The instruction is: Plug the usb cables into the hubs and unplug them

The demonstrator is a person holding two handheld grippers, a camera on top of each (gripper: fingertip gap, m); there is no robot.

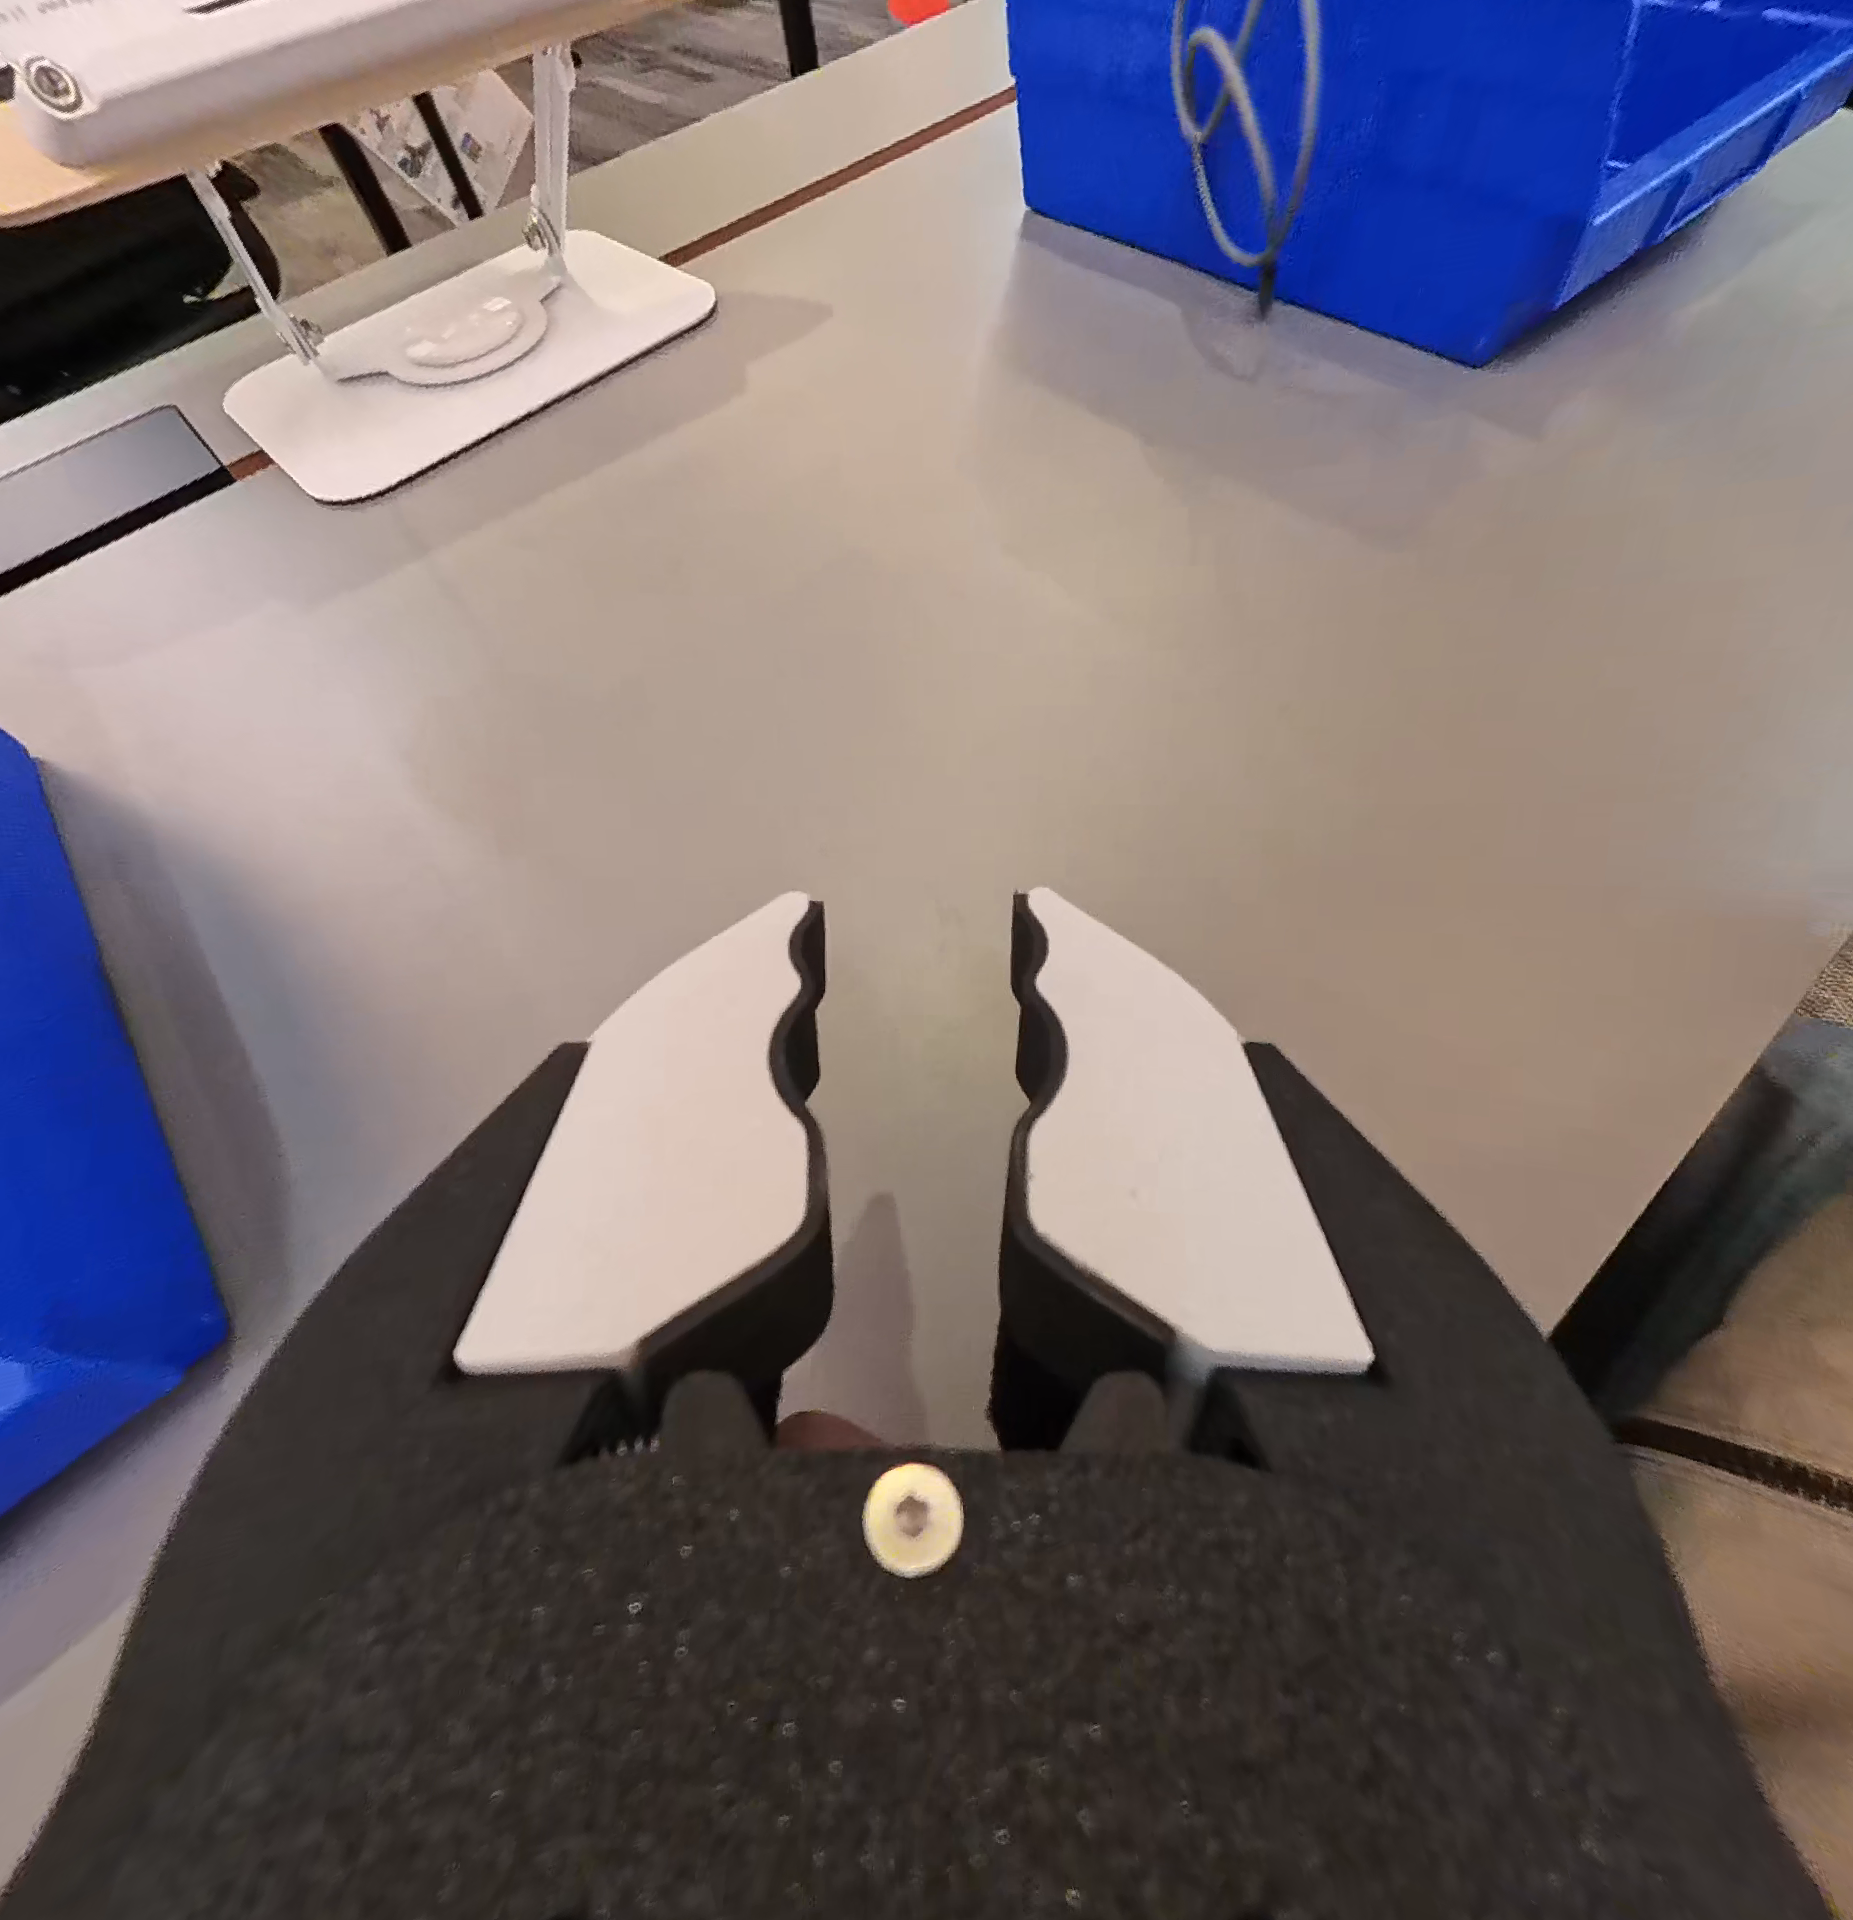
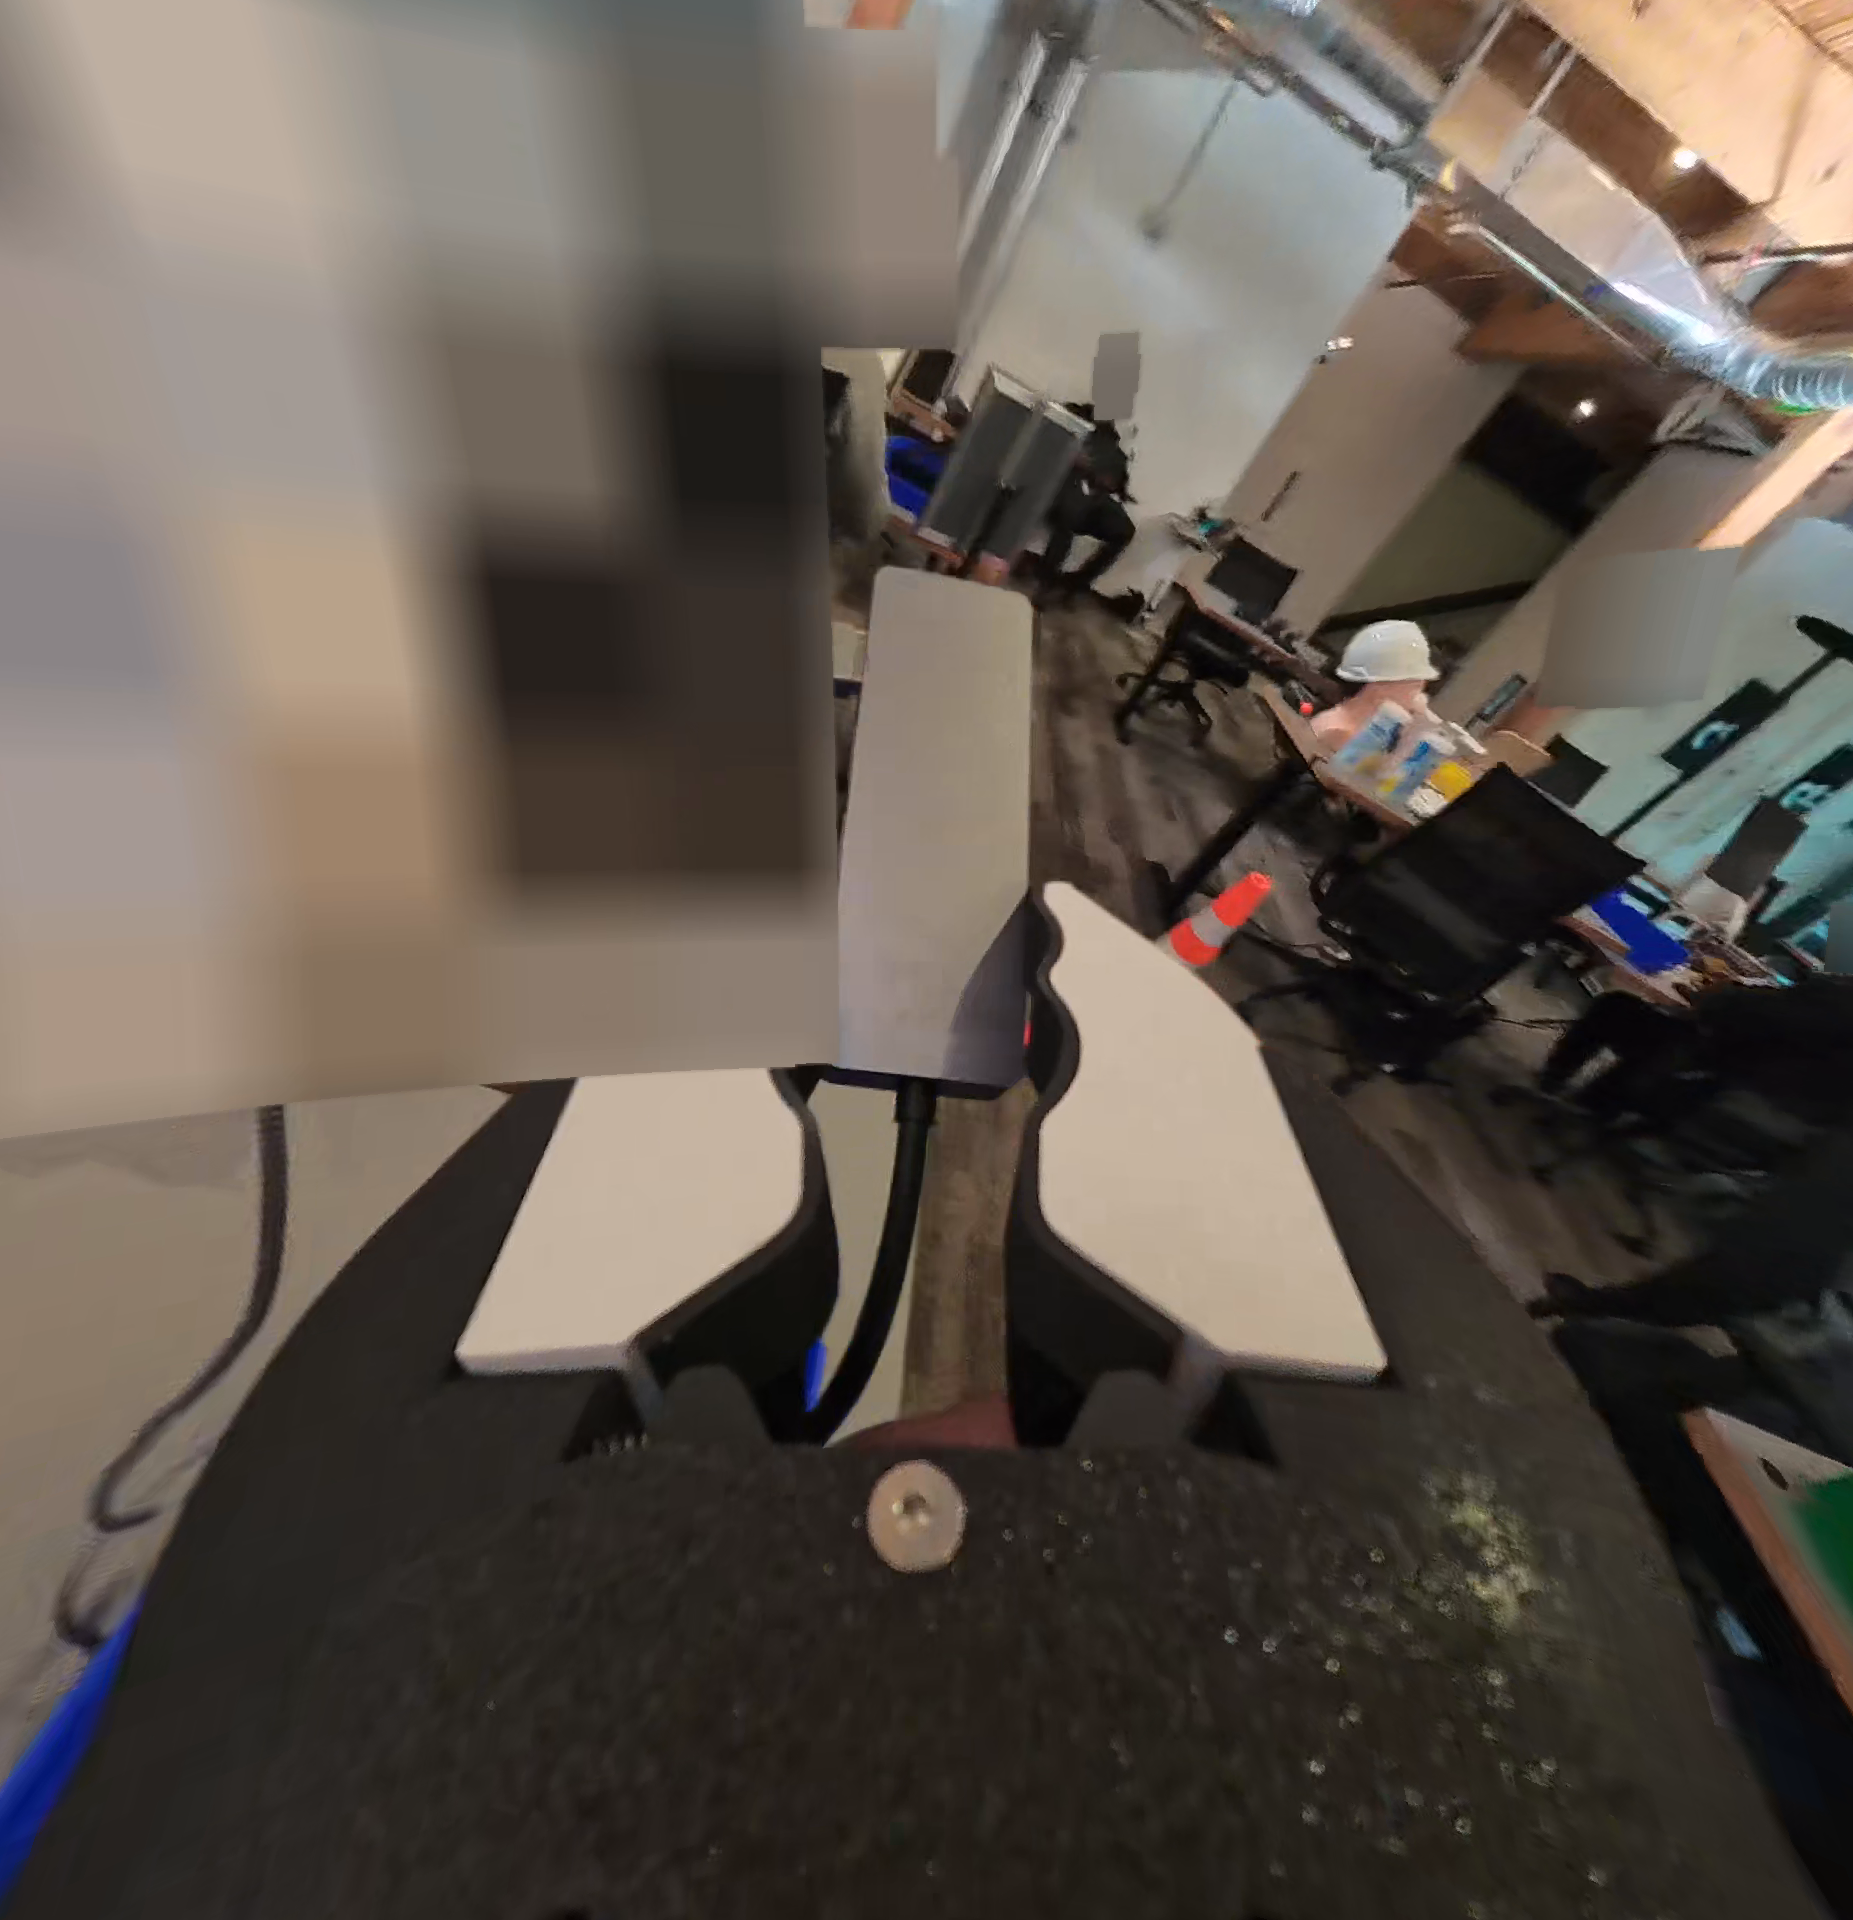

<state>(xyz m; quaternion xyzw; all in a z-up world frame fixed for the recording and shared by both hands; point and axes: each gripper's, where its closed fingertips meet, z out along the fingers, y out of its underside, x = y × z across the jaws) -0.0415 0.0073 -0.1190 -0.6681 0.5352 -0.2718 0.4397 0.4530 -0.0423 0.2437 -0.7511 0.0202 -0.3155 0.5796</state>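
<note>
The left claw [image 1: 919, 914] hovers over a bare stretch of the grey worktop [image 1: 1005, 623], its fingers parted by a moderate gap with nothing between them. Far right on the worktop stands a blue bin [image 1: 1369, 177] with a thin grey cable [image 1: 1239, 135] looped down its near wall, the cable's tip reaching the worktop. Another blue bin [image 1: 60, 1091] sits at the near left edge, and a white stand [image 1: 465, 364] rests on the far left.

The right claw [image 2: 927, 997] is raised and tilted toward the room. It holds a silver hub [image 2: 937, 810] by its near end; the hub juts out away from the camera. The right finger presses the hub's side, while the left fingertip is hidden under a blurred patch. A black cable [image 2: 891, 1247] leaves the hub's near end and runs back between the fingers. An orange cone [image 2: 1218, 920] stands on the floor far beyond.
</note>
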